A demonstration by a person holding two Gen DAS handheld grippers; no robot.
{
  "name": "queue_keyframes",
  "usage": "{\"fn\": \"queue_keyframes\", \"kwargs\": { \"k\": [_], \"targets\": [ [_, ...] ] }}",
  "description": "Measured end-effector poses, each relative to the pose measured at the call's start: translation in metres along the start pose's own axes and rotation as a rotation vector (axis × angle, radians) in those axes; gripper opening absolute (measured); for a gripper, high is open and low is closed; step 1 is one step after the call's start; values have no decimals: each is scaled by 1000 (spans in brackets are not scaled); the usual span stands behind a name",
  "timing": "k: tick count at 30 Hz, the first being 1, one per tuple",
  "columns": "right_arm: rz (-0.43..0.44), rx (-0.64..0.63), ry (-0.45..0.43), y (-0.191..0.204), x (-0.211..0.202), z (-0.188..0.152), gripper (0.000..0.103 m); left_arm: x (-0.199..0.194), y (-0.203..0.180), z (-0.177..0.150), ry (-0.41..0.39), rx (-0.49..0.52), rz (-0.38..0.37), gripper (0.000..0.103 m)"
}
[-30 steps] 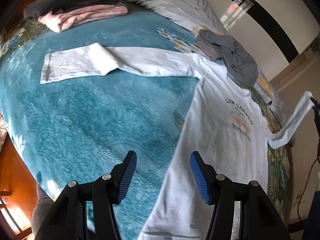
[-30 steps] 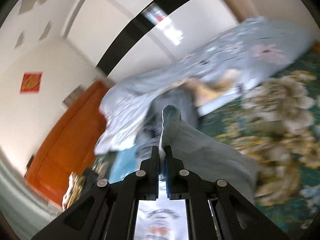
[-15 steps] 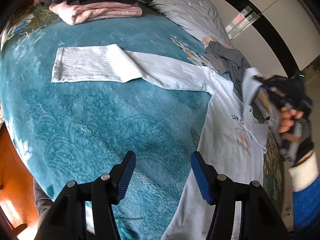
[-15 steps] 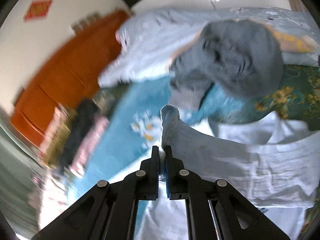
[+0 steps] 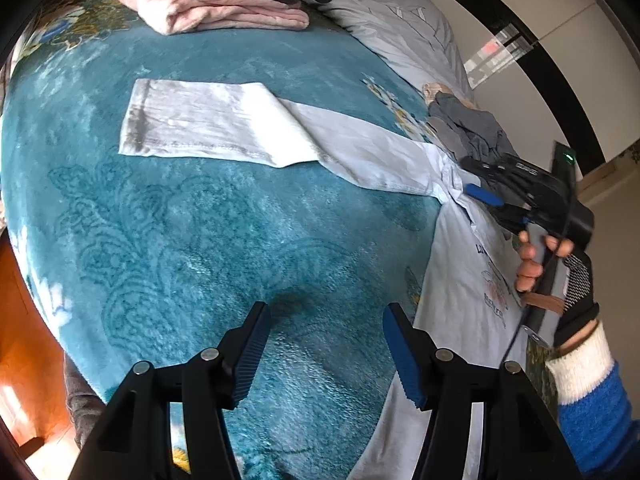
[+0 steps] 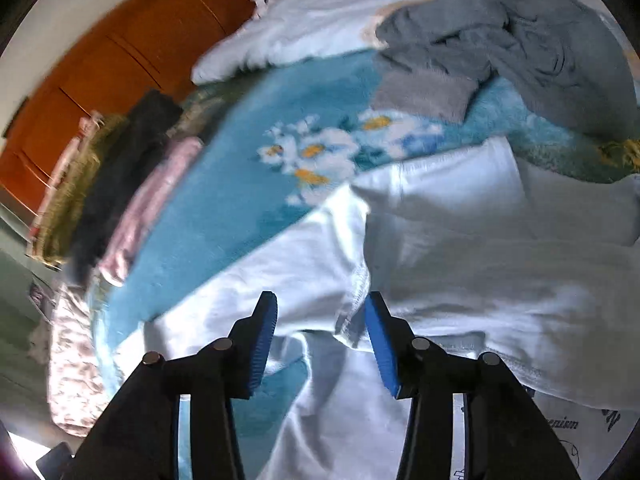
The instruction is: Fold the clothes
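A white long-sleeve shirt [image 5: 456, 280] with a chest print lies flat on the teal blanket [image 5: 200, 240]. Its one sleeve [image 5: 224, 128] stretches out to the left, with the cuff end folded over. The other sleeve [image 6: 480, 220] lies folded across the shirt's chest. My left gripper [image 5: 326, 320] hovers open over the blanket, just left of the shirt's hem side. My right gripper [image 6: 320, 312] is open, low over the shoulder seam, with nothing between its fingers. In the left wrist view the right gripper [image 5: 492, 204] sits at the collar, held by a gloved hand [image 5: 560, 264].
A crumpled grey garment [image 6: 520, 40] lies just beyond the collar. A stack of folded clothes [image 5: 224, 4], pink under dark, stands at the far end of the bed. A pale floral quilt [image 5: 400, 20] is bunched behind. An orange wooden wardrobe [image 6: 120, 72] lines the side.
My right gripper carried the sleeve it held across onto the shirt's chest, then opened and let it go. My left gripper stayed open and shifted slightly left.
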State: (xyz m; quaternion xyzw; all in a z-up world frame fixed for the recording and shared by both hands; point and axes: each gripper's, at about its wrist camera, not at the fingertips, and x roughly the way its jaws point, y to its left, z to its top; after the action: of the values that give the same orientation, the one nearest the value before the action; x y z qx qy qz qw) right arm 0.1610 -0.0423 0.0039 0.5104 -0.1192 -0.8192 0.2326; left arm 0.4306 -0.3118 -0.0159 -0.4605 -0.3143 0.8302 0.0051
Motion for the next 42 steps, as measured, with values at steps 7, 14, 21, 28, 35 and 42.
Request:
{"fn": "queue_keyframes", "kwargs": {
  "k": [7,14,21,28,35,42],
  "targets": [
    [51,82,-69,-32,-45,-15,47,-15,34,29,-89,-69,74,62],
    [61,98,-119,-56,-91,-52,49,-23,79,69,-175,-154,182,60],
    [101,152,-149,-77,-114,-79,49,-18,105,88,-165,-303,155,53],
    [167,234,-182,-98,-128,-94,49,3,89,102,-121,-289,200,7],
    [182,266,-255,-133,-152,-107,49,-23,33,109,-222,-120,245,5],
    [207,367,-381,-204,-182,-117,49,-52,-72,138,-291,117,197,5]
  ]
}}
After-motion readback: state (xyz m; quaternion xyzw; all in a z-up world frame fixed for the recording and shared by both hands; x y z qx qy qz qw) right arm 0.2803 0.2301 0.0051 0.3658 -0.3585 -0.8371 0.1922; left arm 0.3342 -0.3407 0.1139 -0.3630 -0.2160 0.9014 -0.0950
